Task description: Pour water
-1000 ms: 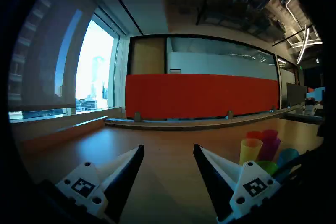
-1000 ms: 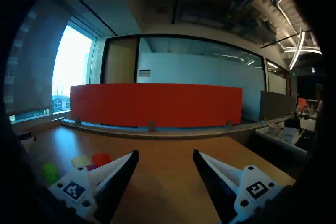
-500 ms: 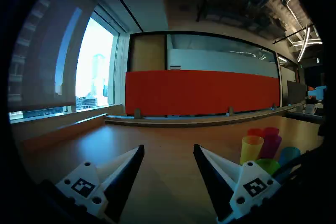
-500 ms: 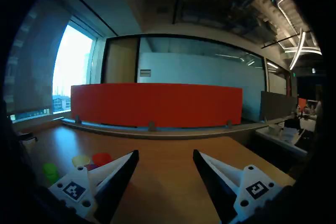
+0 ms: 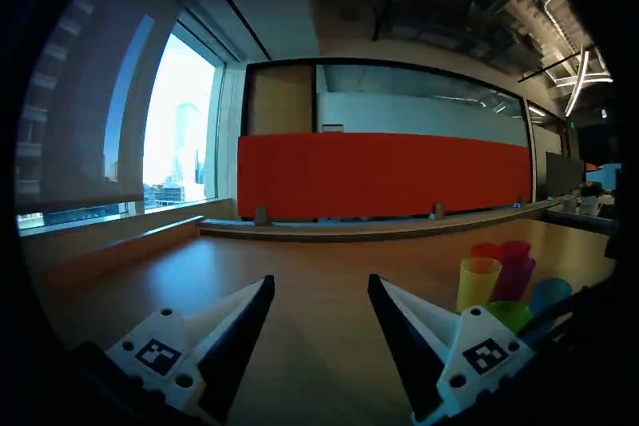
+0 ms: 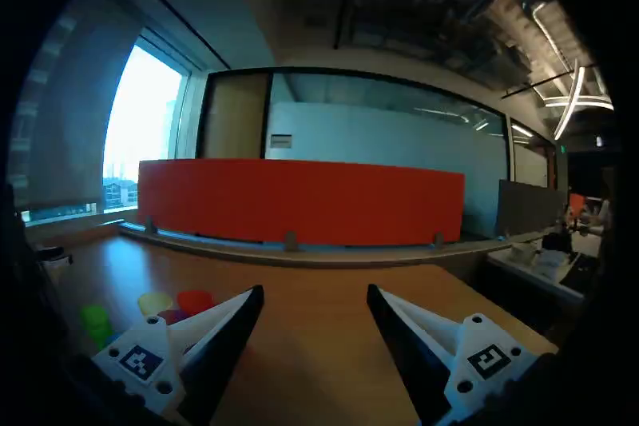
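Two grippers, both with jaws spread wide and nothing held between them.

Left gripper [image 5: 319, 278], left gripper view: both fingers point forward over a wooden table [image 5: 319, 258], with bare tabletop in the gap between the tips. The task's cluster of plastic cups [image 5: 503, 282] stands on the table to the right of the right finger, outside the jaws. The yellow cup [image 5: 477, 282] is upright and is the one closest to the right finger. A magenta cup [image 5: 515, 266] stands just beside it, and a red cup [image 5: 485, 251] stands behind. The green cup [image 5: 510, 316] sits low, right behind the finger's marker plate. The blue cup [image 5: 549, 296] is farthest right and partly cut off by a dark edge. Can't tell whether any cup holds liquid.

Far ahead of the jaws is a red partition panel [image 5: 383, 178]. A bright window [image 5: 180, 146] lies ahead and to the left.

Right gripper [image 6: 314, 288], right gripper view: its fingers are over the same table [image 6: 319, 346], again with only tabletop between the tips. Cups show to the left of the left finger, partly hidden behind it: green cup [image 6: 96, 322], yellow cup [image 6: 154, 302], red cup [image 6: 194, 300], and a darker cup rim that is hard to make out. The red partition panel [image 6: 299, 202] is far ahead. Another desk with clutter [image 6: 543, 262] is off to the right, well apart from the jaws.
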Demonstrator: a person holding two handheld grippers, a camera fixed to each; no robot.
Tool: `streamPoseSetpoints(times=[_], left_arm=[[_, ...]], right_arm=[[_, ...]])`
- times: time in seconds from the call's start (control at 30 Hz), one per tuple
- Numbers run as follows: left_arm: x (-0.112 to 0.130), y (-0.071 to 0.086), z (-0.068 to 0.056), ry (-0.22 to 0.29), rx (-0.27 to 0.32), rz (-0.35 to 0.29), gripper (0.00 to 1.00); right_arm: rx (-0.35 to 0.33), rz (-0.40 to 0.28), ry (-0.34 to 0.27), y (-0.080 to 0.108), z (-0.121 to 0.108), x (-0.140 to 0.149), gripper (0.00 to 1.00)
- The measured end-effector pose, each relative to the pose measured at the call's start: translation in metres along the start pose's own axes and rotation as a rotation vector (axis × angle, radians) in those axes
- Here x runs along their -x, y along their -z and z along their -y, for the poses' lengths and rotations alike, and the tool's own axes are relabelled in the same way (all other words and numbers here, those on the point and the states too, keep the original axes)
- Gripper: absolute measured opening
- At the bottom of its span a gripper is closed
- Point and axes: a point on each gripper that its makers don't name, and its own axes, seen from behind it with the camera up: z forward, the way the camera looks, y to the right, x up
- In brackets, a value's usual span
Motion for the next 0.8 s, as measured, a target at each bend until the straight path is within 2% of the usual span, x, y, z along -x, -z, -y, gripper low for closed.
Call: streamPoseSetpoints(times=[0.5,0.8], left_arm=[[0.001,0.000,-0.001,-0.001,-0.001,0.000,0.86],[0.001,-0.001,0.000,-0.001,-0.001,-0.001,0.86]], right_arm=[[0.014,-0.050,0.034,0.006,-0.012,0.006,1.00],[0.017,-0.093,0.016,0.003,-0.019,0.009,1.00]])
